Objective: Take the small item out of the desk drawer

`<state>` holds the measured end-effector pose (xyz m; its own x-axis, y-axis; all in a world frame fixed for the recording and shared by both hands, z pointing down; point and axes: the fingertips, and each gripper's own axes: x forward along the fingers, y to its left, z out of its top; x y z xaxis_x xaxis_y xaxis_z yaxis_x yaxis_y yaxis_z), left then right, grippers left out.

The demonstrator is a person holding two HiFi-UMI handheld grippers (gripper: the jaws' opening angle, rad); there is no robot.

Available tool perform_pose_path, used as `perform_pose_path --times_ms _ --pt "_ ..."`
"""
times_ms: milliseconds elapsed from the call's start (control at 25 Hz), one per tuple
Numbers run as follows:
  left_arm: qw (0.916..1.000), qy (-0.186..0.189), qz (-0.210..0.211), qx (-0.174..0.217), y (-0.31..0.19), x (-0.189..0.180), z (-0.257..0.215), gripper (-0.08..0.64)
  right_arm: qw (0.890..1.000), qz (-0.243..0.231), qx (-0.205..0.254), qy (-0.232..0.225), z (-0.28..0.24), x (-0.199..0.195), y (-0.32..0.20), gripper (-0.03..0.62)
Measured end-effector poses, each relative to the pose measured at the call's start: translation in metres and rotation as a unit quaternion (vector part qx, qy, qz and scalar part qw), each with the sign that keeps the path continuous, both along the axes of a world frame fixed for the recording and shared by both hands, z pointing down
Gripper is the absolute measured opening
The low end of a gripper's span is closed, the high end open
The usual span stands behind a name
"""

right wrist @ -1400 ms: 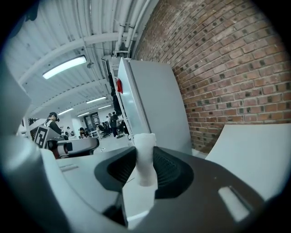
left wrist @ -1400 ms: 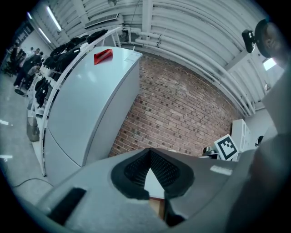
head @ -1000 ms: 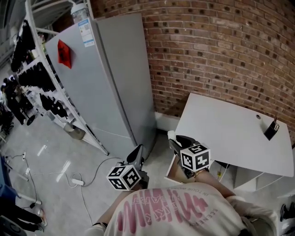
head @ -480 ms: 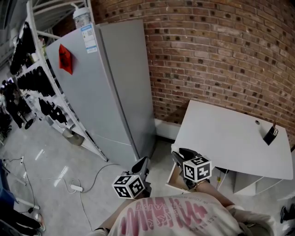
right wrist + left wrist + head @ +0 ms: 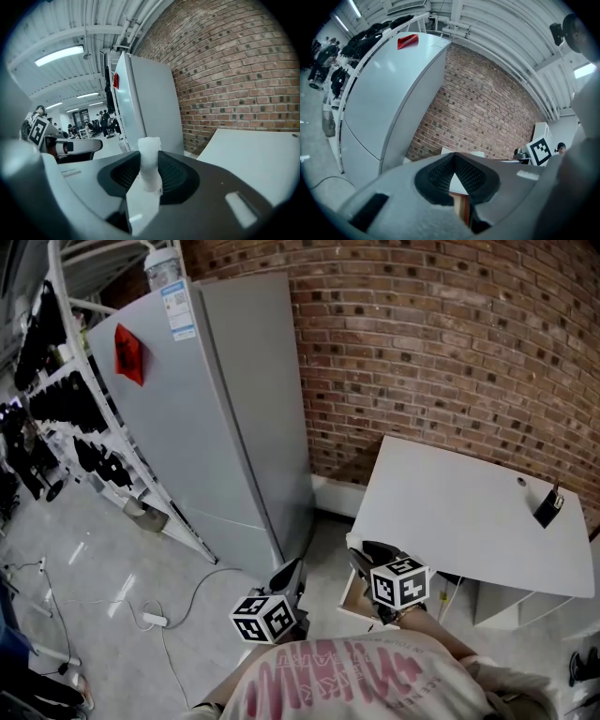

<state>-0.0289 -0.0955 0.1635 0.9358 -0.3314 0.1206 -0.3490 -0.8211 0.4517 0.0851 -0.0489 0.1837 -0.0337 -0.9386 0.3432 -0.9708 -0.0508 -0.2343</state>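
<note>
White foam-like surface on the small item [image 5: 149,150]: a stubby upright column, rough-textured.

Right hand-held gripper [image 5: 150,161]: jaws closed onto the small item, one ribbed pad pressing each side. The item's top stands above the jaw tips; its lower part runs down between the pads. The item is clear of the drawer and touches only this gripper.

Left hand-held gripper [image 5: 453,157]: jaws together, tips touching, nothing between them. Below the tips the pads leave a narrow wedge-shaped gap. It holds nothing, only a view through to a wood-coloured panel behind it.

Head view: both grippers sit low in the frame, close in front of the person's torso, the left one just beside the right.

Drawer [image 5: 349,598]: open, directly under the right hand-held gripper, at the near corner of the desk [image 5: 469,521]. Only a sliver of the wooden inside shows, so its contents cannot be made out.

Desk top: white, extending ahead and to the right of the right hand-held gripper. A small black object [image 5: 548,507] stands at its far right corner, well apart from both grippers.

Ahead of the left hand-held gripper:
- grey refrigerator [image 5: 216,427] with a red tag [image 5: 128,352] on its side
- brick wall [image 5: 450,352] behind the refrigerator and the desk

Further left: a rack [image 5: 56,399] of dark items, and a cable [image 5: 178,615] on the floor.
</note>
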Motion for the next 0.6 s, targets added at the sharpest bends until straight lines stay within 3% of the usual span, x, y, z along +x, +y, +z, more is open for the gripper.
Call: perform_pose_path --times_ms 600 --pt "1.0 -0.003 0.004 -0.007 0.0049 -0.0073 0.0045 0.005 1.0 -0.001 -0.014 -0.006 0.0094 -0.0108 0.005 0.132"
